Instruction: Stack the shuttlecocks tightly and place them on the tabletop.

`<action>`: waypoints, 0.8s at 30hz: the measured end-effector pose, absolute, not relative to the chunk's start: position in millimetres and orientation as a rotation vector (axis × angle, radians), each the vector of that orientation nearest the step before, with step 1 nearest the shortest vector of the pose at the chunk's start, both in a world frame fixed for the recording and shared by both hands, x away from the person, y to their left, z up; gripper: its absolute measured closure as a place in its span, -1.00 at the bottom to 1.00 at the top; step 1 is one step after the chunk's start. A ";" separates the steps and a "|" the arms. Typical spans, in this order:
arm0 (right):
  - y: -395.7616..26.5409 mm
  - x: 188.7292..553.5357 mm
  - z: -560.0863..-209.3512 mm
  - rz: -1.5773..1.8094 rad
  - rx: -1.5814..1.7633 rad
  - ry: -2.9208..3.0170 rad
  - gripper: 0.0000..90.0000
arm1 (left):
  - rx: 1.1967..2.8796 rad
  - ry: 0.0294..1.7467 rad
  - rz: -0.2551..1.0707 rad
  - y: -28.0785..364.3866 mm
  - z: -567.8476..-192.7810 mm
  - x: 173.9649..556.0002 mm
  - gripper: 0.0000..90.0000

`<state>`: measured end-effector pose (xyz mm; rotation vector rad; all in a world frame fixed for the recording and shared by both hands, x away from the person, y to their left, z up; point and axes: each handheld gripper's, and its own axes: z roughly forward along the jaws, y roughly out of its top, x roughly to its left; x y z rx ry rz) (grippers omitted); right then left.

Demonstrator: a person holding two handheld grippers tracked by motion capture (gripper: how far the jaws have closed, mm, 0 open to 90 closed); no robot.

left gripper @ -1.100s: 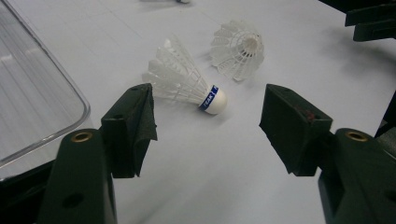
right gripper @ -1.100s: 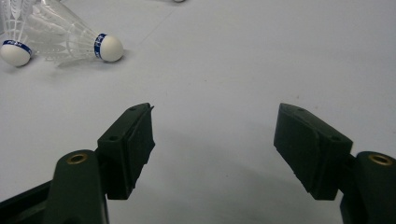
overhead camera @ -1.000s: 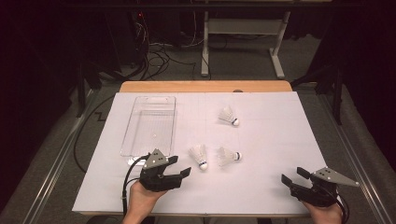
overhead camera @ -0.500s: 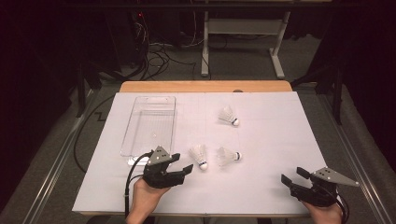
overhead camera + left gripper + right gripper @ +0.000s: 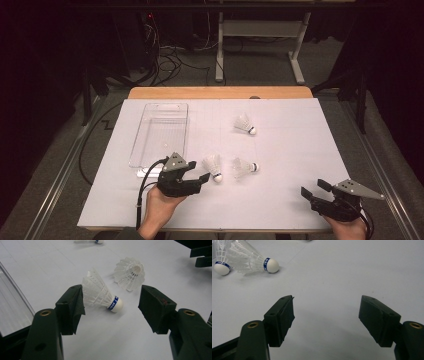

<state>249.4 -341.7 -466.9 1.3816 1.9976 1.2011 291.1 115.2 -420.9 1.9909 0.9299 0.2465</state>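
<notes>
Left tongs [image 5: 111, 303] stand wide around the near shuttlecock [image 5: 101, 293], whose feathers are just beside one pad without being pressed. Right tongs [image 5: 325, 317] are wide too, over the bare white bench [image 5: 352, 270].

Clear tray [image 5: 160, 131] far left; metal stand [image 5: 260, 40] behind

White feather shuttlecock [image 5: 101, 293], cork tip with blue band, lying on its side on white sheet, cork pointing toward near edge, skirt toward tray side. Just left of a second shuttlecock [image 5: 244, 168], apparently not touching. Third [image 5: 244, 123] farther back, well apart.
</notes>
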 end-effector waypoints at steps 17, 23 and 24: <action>-341.2 249.7 -467.2 1.197 1.378 2.001 -0.36 | 2.013 0.990 0.227 111.8 -416.2 306.4 -0.24; -341.4 249.7 -467.2 1.197 1.377 2.001 -0.36 | 2.034 0.997 0.231 108.3 -412.5 313.3 -0.24; -341.4 249.7 -467.2 1.197 1.377 2.001 -0.36 | 2.046 0.999 0.235 106.3 -411.5 315.9 -0.24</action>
